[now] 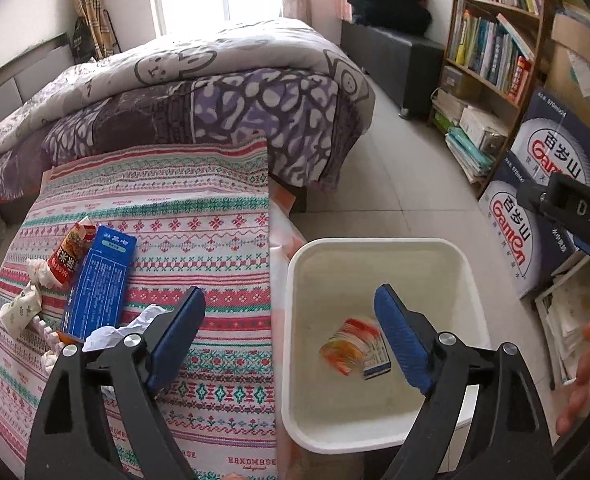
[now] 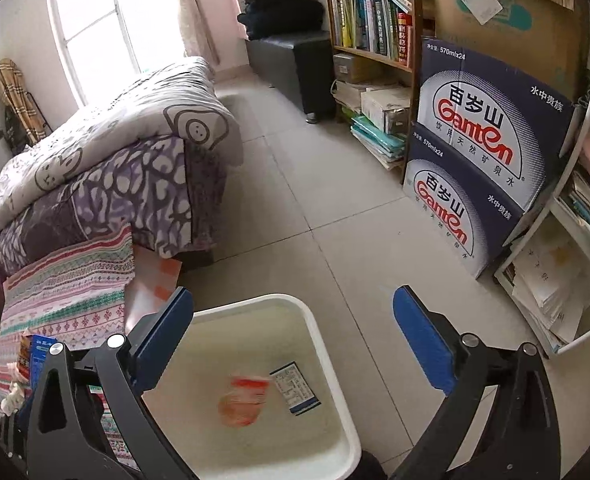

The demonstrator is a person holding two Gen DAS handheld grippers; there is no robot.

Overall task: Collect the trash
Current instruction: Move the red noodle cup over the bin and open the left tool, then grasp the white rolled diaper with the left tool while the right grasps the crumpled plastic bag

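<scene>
A white bin [image 1: 375, 246] stands on the floor beside the cloth-covered table [image 1: 199, 240]. Inside it lie a blurred orange-red wrapper [image 1: 349, 346] and a small blue-and-white box [image 1: 377, 366]. My left gripper [image 1: 291, 292] hangs open over the bin's left rim, with nothing between its jaws. On the table's left side lie a blue box [image 1: 101, 280], a red snack wrapper [image 1: 69, 256], crumpled white paper [image 1: 127, 330] and a floral tissue [image 1: 21, 308]. My right gripper [image 2: 295, 294] is open and holds nothing above the bin [image 2: 327, 340], where the wrapper [image 2: 243, 402] and small box [image 2: 295, 388] show.
A bed with a quilt [image 1: 199, 92] lies behind the table. A bookshelf [image 1: 491, 52] and stacked water cartons [image 2: 483, 152] line the right wall, with paper piles [image 2: 547, 292] on a low white shelf. Tiled floor [image 2: 315, 184] runs between bed and shelf. A hand [image 1: 587, 368] shows at the right edge.
</scene>
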